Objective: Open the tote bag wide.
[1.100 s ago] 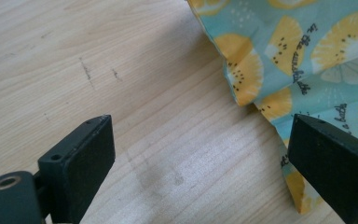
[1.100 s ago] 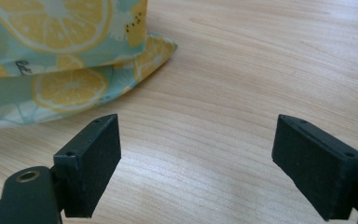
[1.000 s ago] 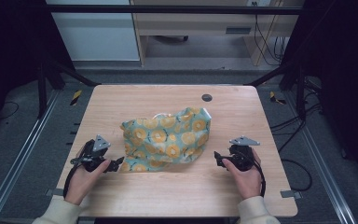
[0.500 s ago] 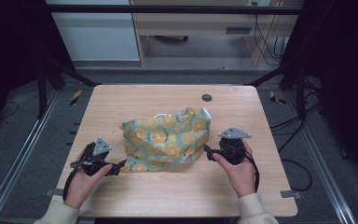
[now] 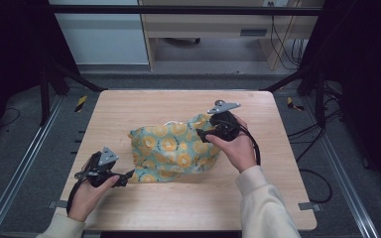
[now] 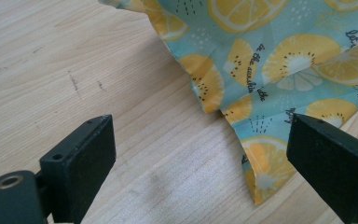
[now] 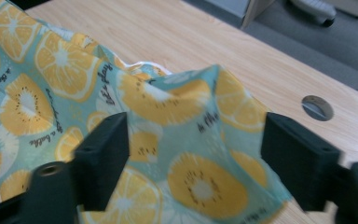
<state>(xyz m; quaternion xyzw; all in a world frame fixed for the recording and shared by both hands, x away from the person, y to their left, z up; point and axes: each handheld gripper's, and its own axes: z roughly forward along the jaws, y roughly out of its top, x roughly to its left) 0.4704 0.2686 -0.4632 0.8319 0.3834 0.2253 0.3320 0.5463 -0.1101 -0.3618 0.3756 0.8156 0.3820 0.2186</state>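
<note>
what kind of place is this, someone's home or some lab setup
Most likely a lab or recording workspace, not a home: a bare wooden table stands inside a dark metal frame, loose cables trail on the grey floor, and a person works a lemon-print cloth with handheld grippers.

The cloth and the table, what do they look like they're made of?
Cloth: seemingly thin woven fabric, likely cotton, matte; it creases and folds softly, printed with lemon slices and small lettering. Table: light wood or wood-look laminate, smooth with a slight sheen; straight grain lines show in the left gripper view.

Both grippers (image 5: pixel 129 174) (image 5: pixel 202 135) wide apart
</note>
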